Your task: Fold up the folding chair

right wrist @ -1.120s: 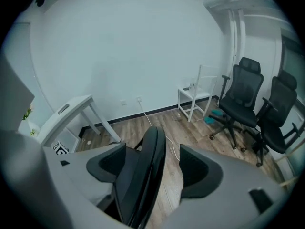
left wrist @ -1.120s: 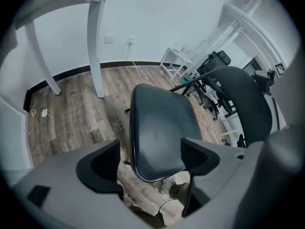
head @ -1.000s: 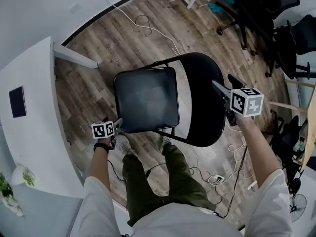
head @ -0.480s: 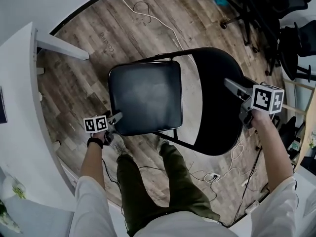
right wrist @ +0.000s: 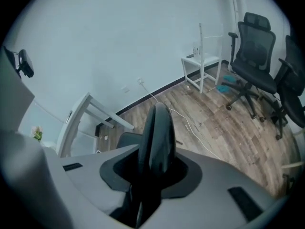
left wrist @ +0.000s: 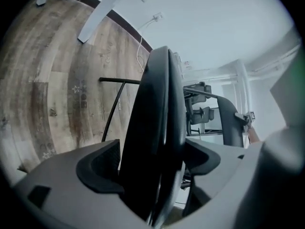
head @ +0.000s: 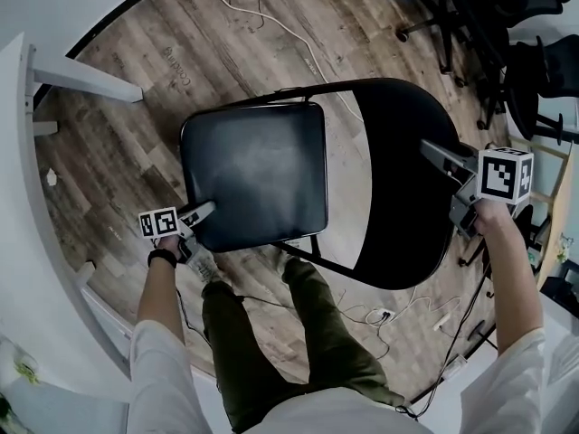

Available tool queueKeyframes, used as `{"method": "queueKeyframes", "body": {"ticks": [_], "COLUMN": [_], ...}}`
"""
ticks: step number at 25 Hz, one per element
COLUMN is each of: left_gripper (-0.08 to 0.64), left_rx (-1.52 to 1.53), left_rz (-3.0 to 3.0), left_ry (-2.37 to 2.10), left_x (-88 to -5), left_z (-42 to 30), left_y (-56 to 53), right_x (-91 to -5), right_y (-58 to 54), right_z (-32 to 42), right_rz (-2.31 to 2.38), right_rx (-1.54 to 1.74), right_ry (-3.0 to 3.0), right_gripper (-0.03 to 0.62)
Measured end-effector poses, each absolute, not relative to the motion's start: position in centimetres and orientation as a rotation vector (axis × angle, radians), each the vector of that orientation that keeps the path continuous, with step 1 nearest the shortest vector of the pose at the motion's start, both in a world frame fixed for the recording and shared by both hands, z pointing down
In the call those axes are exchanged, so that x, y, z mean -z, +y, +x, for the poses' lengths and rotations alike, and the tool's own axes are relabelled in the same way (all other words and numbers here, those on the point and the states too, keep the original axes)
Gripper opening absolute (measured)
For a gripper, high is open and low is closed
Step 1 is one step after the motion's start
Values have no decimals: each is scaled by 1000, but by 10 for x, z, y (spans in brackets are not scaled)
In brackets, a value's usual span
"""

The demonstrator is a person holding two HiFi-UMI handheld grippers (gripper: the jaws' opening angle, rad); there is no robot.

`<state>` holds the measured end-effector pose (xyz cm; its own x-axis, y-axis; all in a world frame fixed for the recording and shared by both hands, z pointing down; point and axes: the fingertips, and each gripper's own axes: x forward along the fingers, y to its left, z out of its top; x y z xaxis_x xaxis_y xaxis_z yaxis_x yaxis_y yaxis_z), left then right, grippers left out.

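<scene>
Wood floor (head: 109, 152) shows faint unreadable print (head: 176, 64) beyond the folding chair (head: 253, 174).

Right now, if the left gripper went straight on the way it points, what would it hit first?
The chair seat. Its edge sits between the jaws of the left gripper, which look closed on it, so pushing on would only press against the seat.

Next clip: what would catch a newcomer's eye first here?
A black folding chair stands open on the wood floor. The left gripper clamps a corner of its seat. The right gripper has just been closing its jaws on the edge of the backrest, now pinched between them.
</scene>
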<state>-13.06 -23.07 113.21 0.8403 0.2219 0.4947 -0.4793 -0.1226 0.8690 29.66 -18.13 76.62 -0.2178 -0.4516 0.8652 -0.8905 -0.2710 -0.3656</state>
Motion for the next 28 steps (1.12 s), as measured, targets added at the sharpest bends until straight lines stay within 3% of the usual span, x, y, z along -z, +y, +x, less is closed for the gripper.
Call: {"method": "queueKeyframes", "body": {"ticks": [10,28], "left_gripper": [402,405], "left_rx": [-677,-696], "left_rz": [1594,1710], "left_ry": [-269,-223], "left_x": [-1105,-907], "left_z": [-130,-19], "left_y": [-216,-149], "right_x": [-747,-649], "right_y": [-187,-176], "right_z": [277,277], "right_rz": [1576,1618], "right_rx": [-1589,-1591], "right_ry": [-1640,-1519], "right_gripper": [66,72]}}
